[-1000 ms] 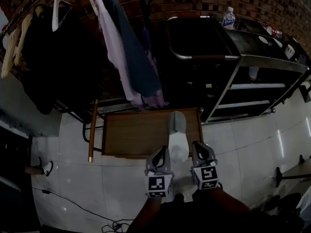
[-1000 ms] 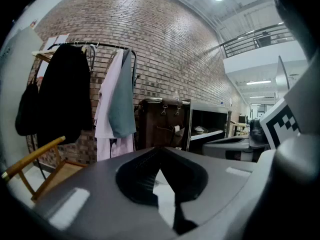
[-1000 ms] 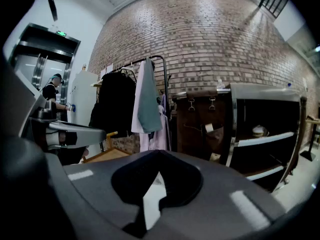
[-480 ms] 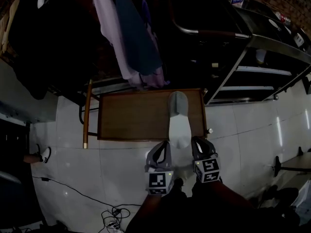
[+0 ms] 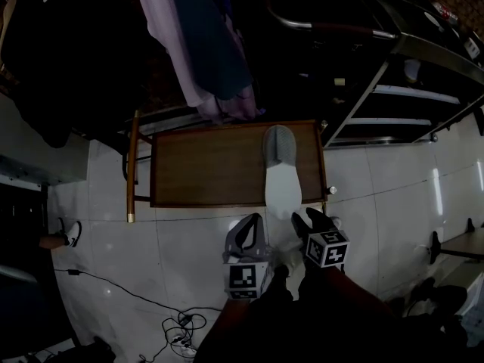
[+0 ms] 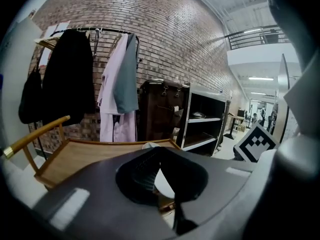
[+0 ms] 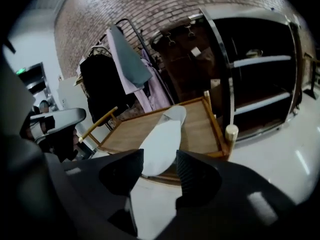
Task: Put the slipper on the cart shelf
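Note:
The slipper, white with a grey toe cover, lies lengthwise on the right part of the low wooden cart shelf, its heel at the near edge. My right gripper hangs just in front of that heel. Its jaws have just been opening and now stand apart, with the slipper beyond them and untouched. My left gripper hovers left of the heel over the floor. In its own view the jaws meet, and the shelf lies ahead. Nothing gripped shows there.
A clothes rack with hanging garments stands behind the cart. A metal shelving unit is at the right, close to the cart's corner post. The cart's handle sticks up at the left. Cables lie on the tiled floor.
Both grippers have come down toward the floor. The slipper, carried between them before, now rests on the shelf, and the right jaws have let go and drawn slightly back.

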Demonstrator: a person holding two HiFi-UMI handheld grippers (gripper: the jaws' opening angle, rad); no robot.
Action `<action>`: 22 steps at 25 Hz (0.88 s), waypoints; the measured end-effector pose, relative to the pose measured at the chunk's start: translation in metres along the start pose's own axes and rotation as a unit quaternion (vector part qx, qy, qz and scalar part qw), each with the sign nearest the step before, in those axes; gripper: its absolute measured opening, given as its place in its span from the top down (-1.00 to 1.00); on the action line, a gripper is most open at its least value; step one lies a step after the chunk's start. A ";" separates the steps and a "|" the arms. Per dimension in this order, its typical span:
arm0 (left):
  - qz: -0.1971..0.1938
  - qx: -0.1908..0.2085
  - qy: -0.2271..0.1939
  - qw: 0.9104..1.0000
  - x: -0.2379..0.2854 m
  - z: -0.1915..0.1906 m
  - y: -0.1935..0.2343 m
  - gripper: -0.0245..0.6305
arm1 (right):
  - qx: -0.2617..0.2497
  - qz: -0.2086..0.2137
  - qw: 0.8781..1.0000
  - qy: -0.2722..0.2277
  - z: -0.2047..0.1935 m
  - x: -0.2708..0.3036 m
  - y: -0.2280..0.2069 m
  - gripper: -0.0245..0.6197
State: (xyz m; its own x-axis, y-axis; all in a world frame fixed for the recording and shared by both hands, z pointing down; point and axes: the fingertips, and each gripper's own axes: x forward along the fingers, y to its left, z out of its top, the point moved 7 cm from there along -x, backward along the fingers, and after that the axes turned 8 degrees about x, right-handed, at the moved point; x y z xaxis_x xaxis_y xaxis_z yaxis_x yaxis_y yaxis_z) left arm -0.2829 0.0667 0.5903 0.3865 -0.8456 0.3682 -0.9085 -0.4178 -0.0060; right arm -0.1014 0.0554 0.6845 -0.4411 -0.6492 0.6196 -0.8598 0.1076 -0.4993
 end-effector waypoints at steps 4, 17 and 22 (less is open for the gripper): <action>0.004 0.001 0.001 1.000 0.000 -0.002 0.000 0.87 | 0.092 0.014 0.995 0.030 -0.010 0.012 -0.010 0.30; 0.015 -0.001 0.003 1.000 -0.006 -0.009 0.006 0.87 | 0.246 0.051 0.966 0.058 -0.030 0.050 -0.016 0.33; 0.015 -0.003 0.008 1.000 -0.007 -0.014 0.005 0.87 | 0.258 0.059 0.963 0.050 -0.028 0.051 -0.015 0.55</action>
State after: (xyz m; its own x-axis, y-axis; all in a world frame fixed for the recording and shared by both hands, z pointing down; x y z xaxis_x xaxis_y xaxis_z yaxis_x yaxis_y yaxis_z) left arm -0.2926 0.0749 0.6005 0.3555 -0.8523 0.3837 -0.9209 -0.3895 -0.0120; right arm -0.1181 0.0422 0.7405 -0.5726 -0.5772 0.5822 -0.5714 -0.2283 -0.7883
